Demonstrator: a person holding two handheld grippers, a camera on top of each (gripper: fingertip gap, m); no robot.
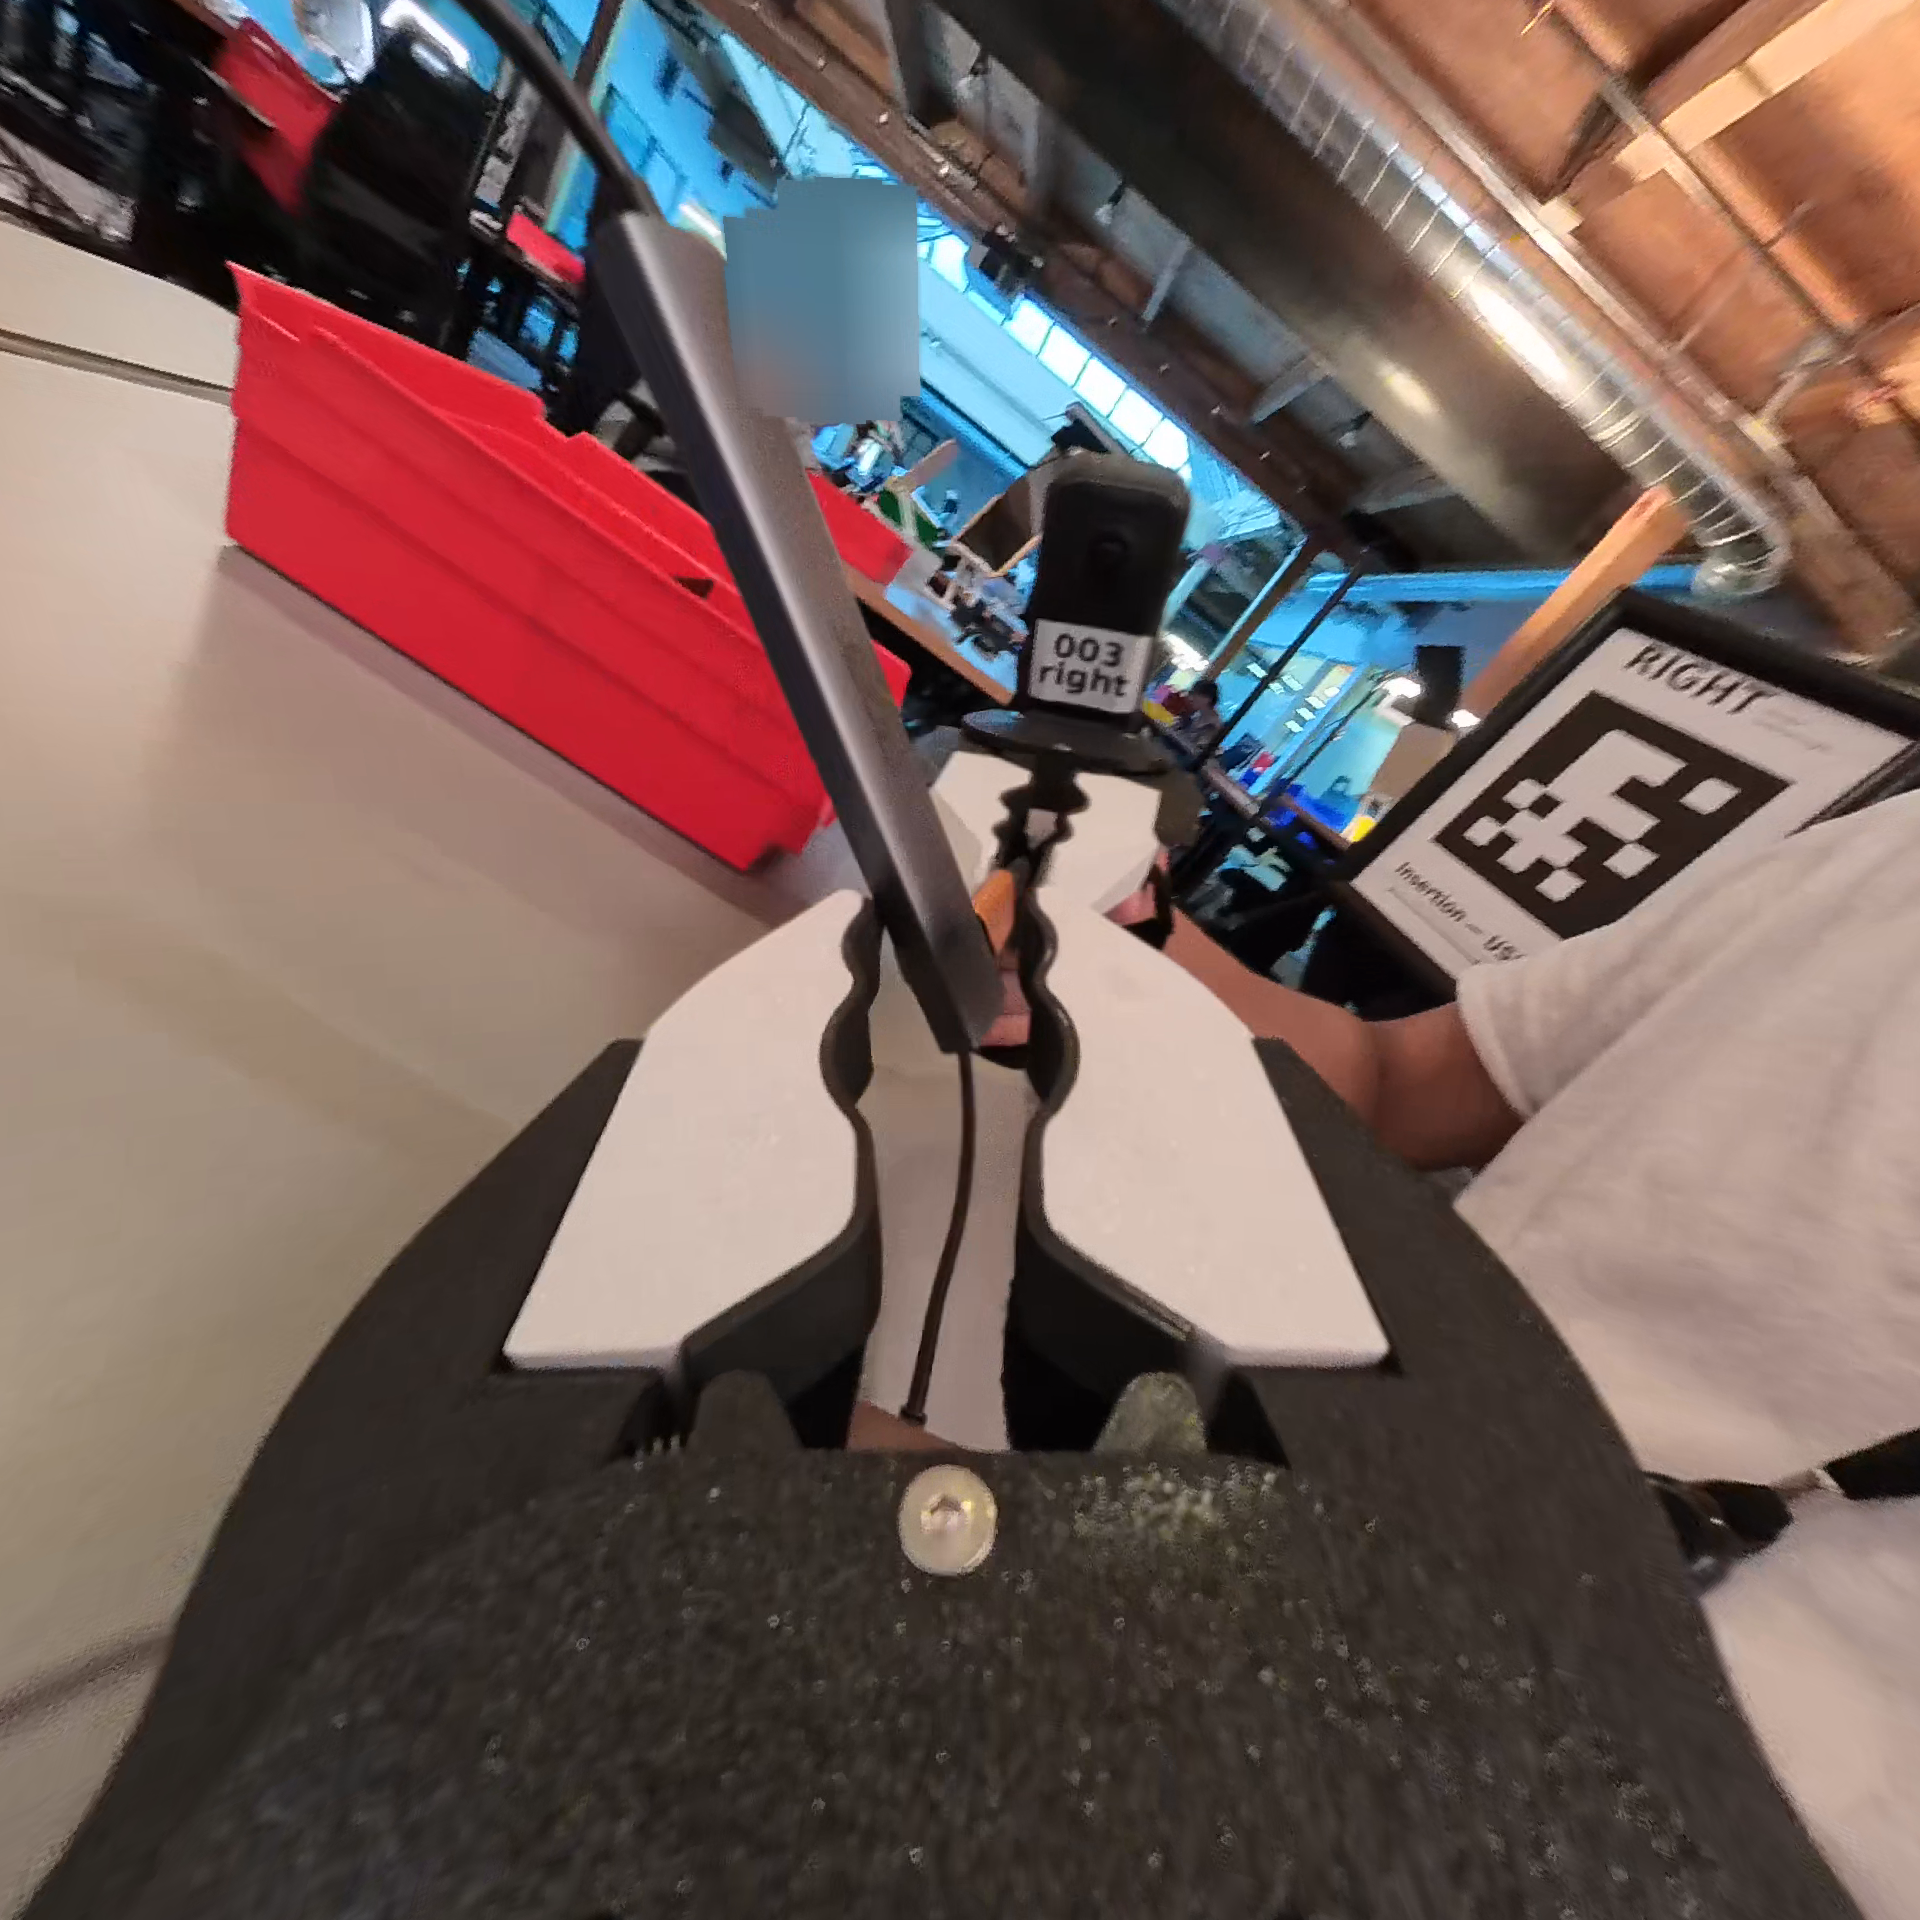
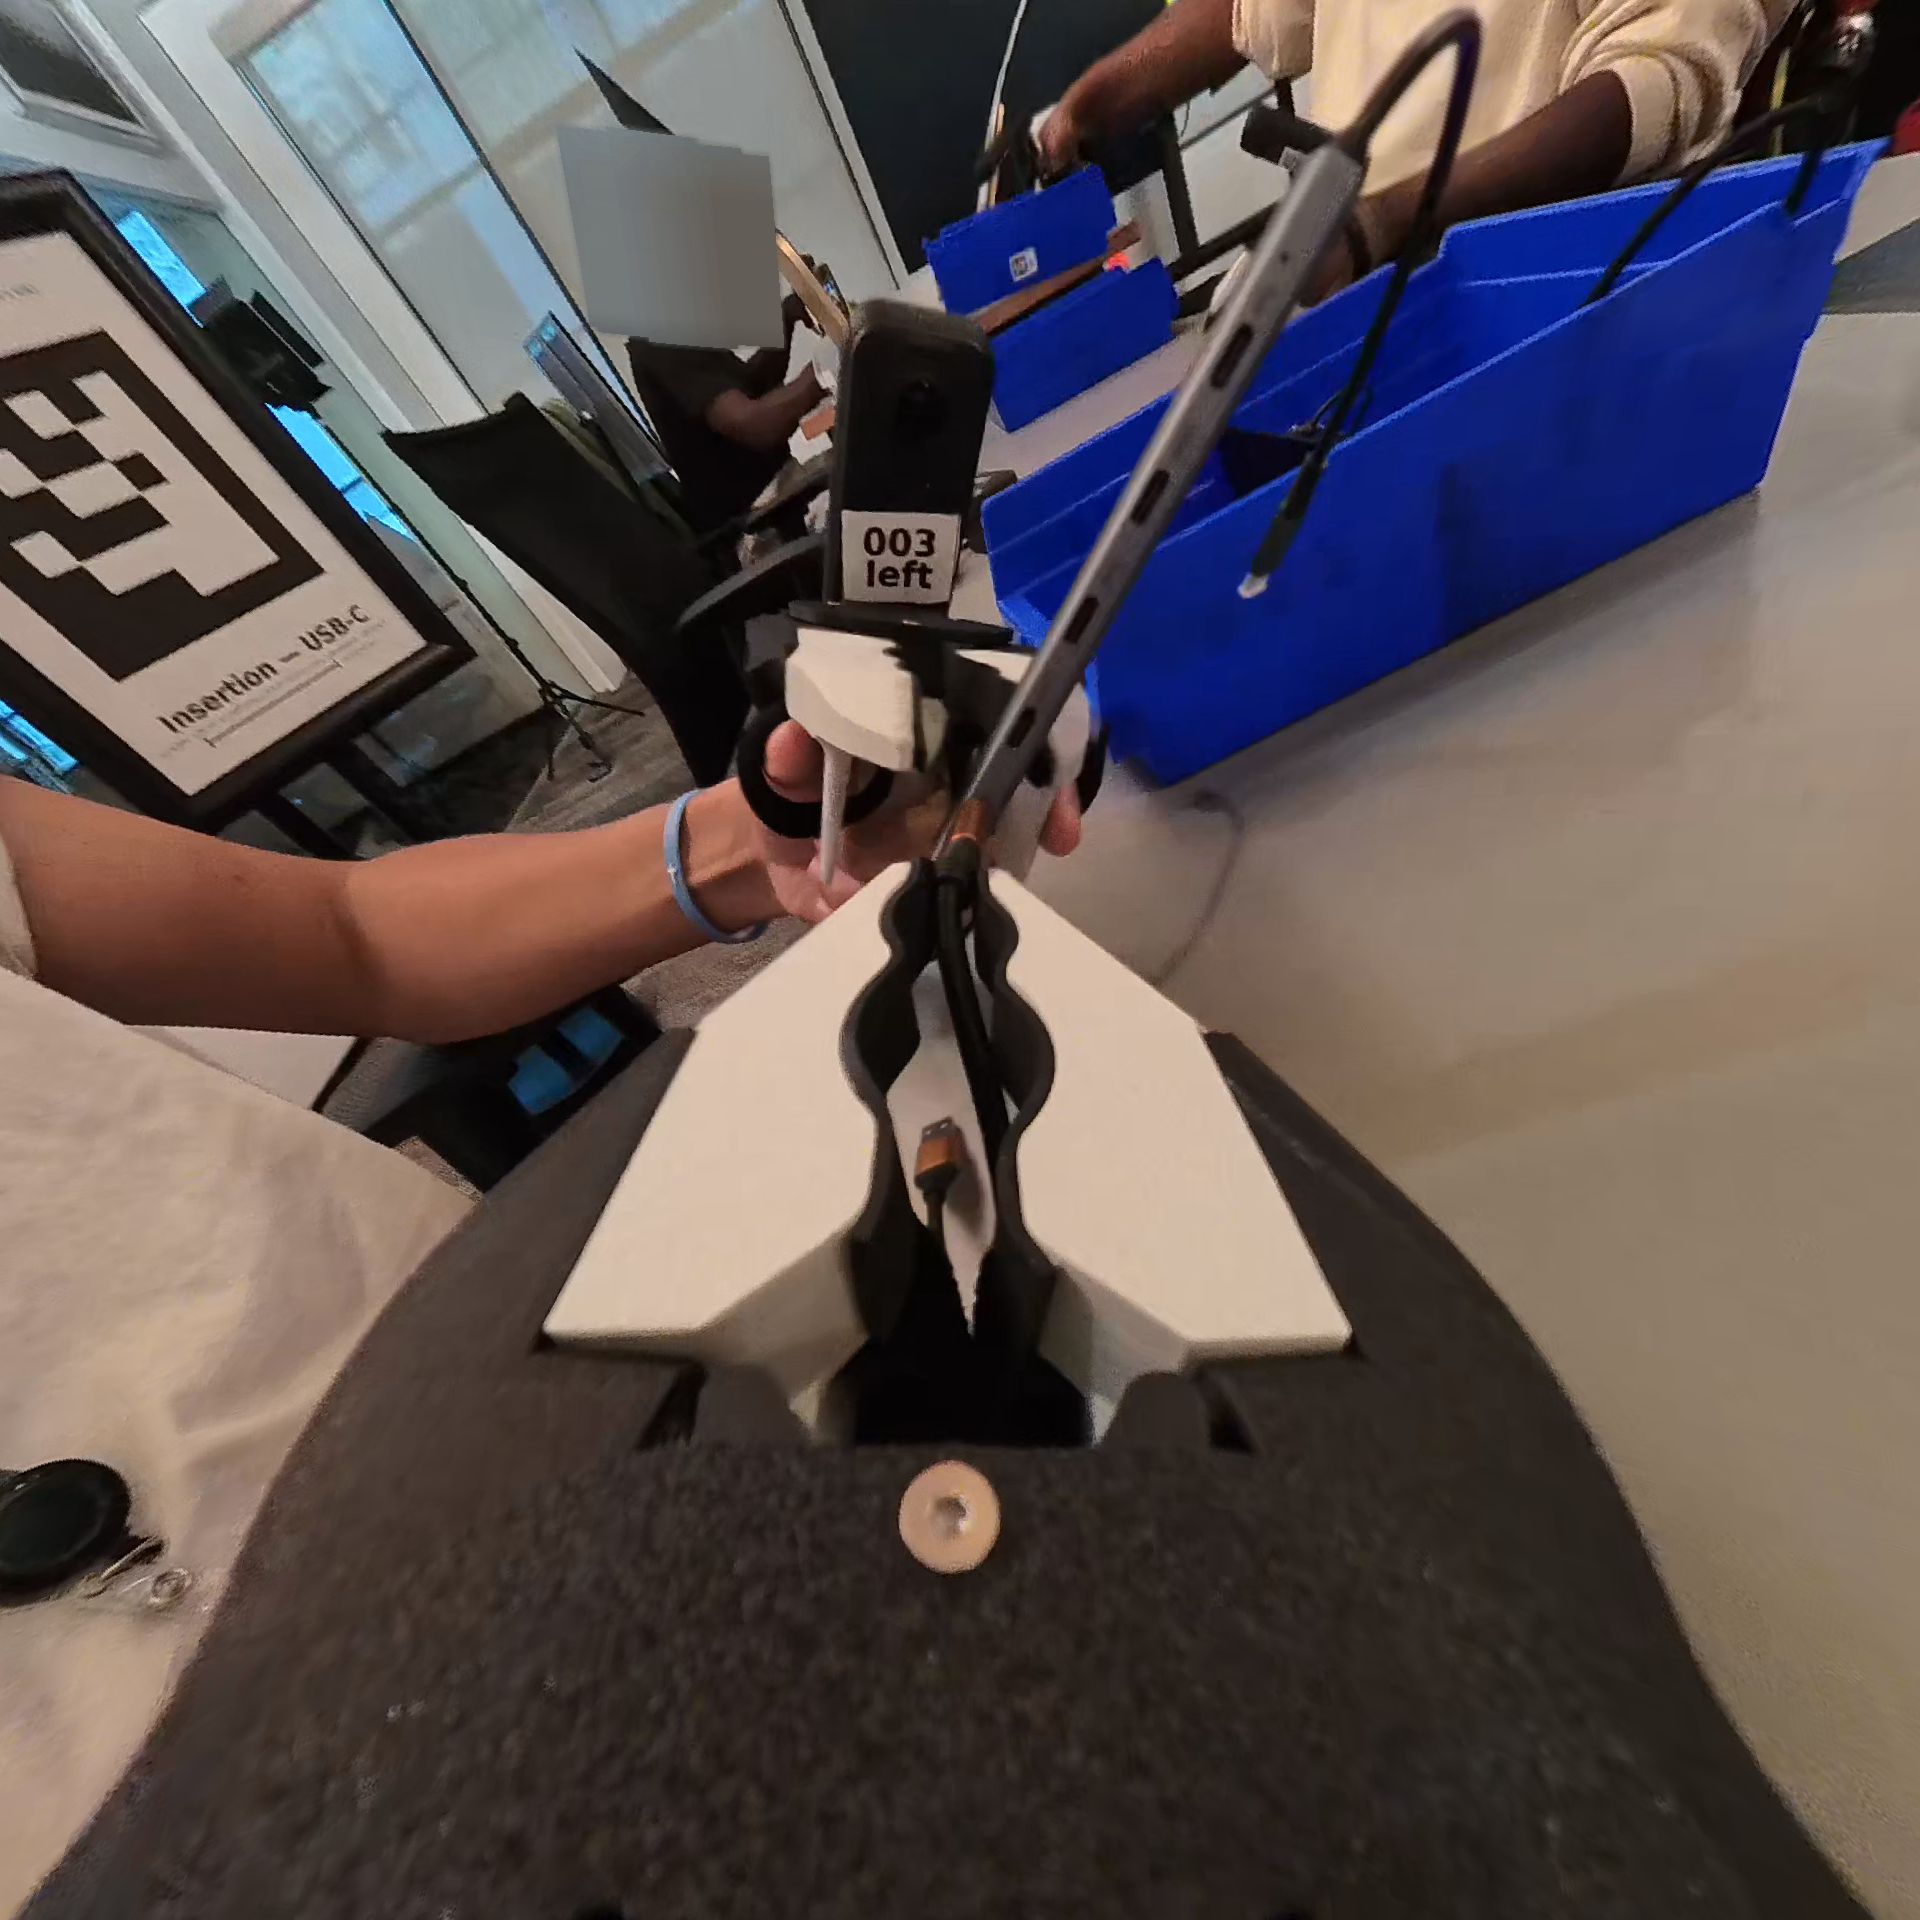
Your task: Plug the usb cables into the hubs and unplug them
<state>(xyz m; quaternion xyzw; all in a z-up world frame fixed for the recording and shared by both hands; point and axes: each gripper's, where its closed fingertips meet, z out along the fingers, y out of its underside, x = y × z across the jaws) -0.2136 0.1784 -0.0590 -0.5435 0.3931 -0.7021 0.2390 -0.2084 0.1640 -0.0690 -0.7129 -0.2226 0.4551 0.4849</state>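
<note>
My left gripper (image 1: 951,997) is closed on the lower end of a slim grey hub (image 1: 790,582), a flat metal bar with a row of ports along one edge, which rises tilted from between the fingertips and ends in a dark cord that curves off its top. Seen from the right wrist view, the same hub (image 2: 1153,499) slants up and away, its upper end over the blue bin (image 2: 1507,488). My right gripper (image 2: 951,894) is pinched on a black cable (image 2: 971,997) right behind its copper-coloured plug (image 2: 964,826), and that plug meets the bottom end of the hub; whether it is fully seated I cannot tell. The cable loops back between my right fingers, where its other copper plug (image 2: 940,1148) hangs loose. The two grippers face each other closely across the hub, each with a black camera on top bearing a white label. Behind the hub in the left wrist view sits a red bin (image 1: 499,582) on the pale table (image 1: 260,987), and to the hub's other side stands a framed black-and-white marker board (image 1: 1621,800). In the blue bin beside the hub lies another dark cable with a light tip (image 2: 1288,520). Beyond that bin another person's arms reach over the table.
</note>
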